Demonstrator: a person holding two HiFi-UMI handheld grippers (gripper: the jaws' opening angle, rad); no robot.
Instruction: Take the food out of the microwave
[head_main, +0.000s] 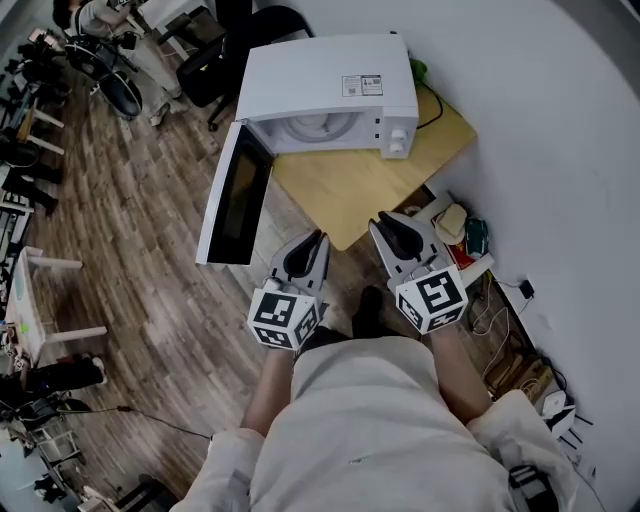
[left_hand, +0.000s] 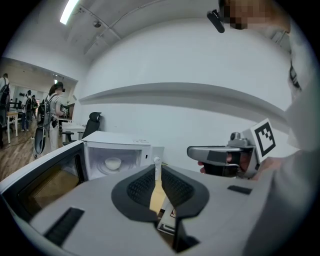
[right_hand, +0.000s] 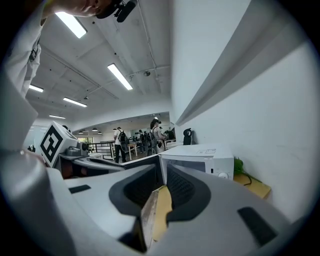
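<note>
The white microwave (head_main: 320, 90) stands on a wooden table (head_main: 370, 185) with its door (head_main: 235, 195) swung wide open to the left. Inside, on the turntable, sits a white bowl (head_main: 310, 125), also visible in the left gripper view (left_hand: 113, 163). Both grippers hover in front of the table's near corner, well short of the oven. My left gripper (head_main: 318, 238) (left_hand: 157, 167) is shut and empty. My right gripper (head_main: 385, 222) (right_hand: 163, 170) has its jaws slightly apart with nothing between them. The microwave (right_hand: 205, 152) lies ahead of it.
A white wall runs along the right. Boxes and cables (head_main: 465, 235) lie on the floor beside the table. A black office chair (head_main: 215, 60) stands behind the microwave. A small white table (head_main: 30, 290) is at the far left. People stand in the background.
</note>
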